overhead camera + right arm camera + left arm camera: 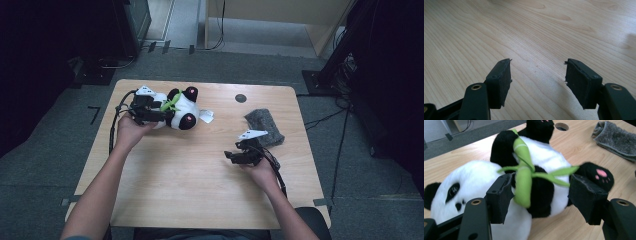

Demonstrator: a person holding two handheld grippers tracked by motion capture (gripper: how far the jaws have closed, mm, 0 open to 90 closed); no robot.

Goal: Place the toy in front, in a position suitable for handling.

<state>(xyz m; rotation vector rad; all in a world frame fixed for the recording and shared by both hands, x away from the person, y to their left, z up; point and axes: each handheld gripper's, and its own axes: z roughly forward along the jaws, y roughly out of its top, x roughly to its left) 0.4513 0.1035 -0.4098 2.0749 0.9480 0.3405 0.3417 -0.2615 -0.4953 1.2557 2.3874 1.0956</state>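
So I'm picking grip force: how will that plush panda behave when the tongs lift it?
The plush panda looks soft, so it will probably squash and sag, not stay stiff. Its fuzzy fabric likely grips well. The green bamboo between the left tongs looks floppy and may stretch.

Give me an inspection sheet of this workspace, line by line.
Surface: light wooden table with a round dark grommet hole near the far edge.
Job's things: black-and-white plush panda holding a green bamboo sprig, lying on its back at the far left, with a white tag beside it.
Clutter: folded grey fuzzy cloth, far right.
Grippers: left claw open, jaws either side of the panda's body, pads not visibly pressing; right claw open over bare wood, holding nothing.
Cables: black cable trails from the left claw; another from the right.
Surroundings: grey carpet floor, dark equipment at both sides.
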